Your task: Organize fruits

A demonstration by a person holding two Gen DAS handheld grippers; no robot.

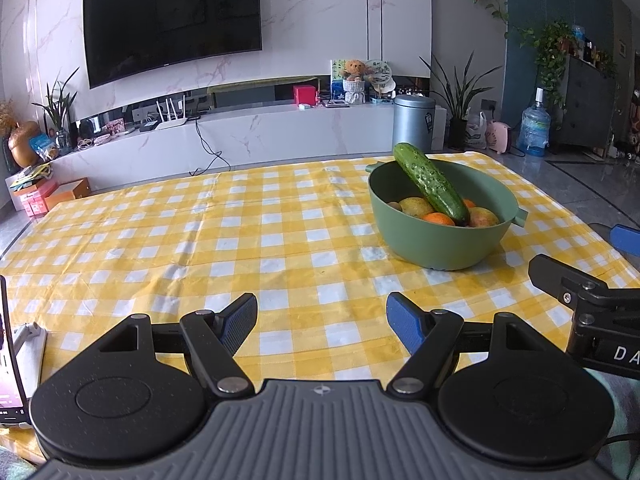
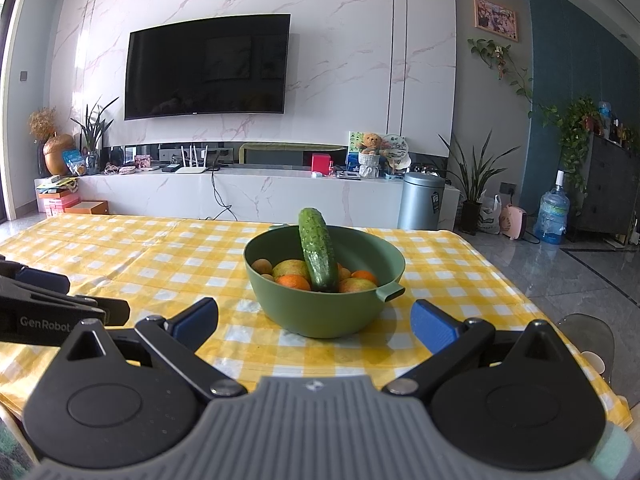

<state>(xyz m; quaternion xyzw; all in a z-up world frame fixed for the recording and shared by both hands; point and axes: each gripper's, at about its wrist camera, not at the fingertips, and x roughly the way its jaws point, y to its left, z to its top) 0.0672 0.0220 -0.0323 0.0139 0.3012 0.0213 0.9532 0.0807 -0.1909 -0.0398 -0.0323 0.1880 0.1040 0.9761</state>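
Observation:
A green bowl [image 1: 440, 248] stands on the yellow checked tablecloth [image 1: 200, 240] at the right. In it a cucumber [image 1: 430, 182] leans on the far rim over oranges [image 1: 439, 219], pears [image 1: 416, 205] and small brown fruits. In the right wrist view the bowl [image 2: 320, 316] sits straight ahead with the cucumber [image 2: 318, 256] upright in it. My left gripper [image 1: 322, 320] is open and empty, low over the cloth, left of and before the bowl. My right gripper [image 2: 314, 320] is open and empty, just before the bowl.
A phone on a white stand [image 1: 12, 360] is at the table's left edge. The right gripper's body [image 1: 592, 304] shows at the right of the left wrist view. Beyond the table are a TV wall, a marble console [image 1: 240, 136] and a grey bin [image 1: 414, 122].

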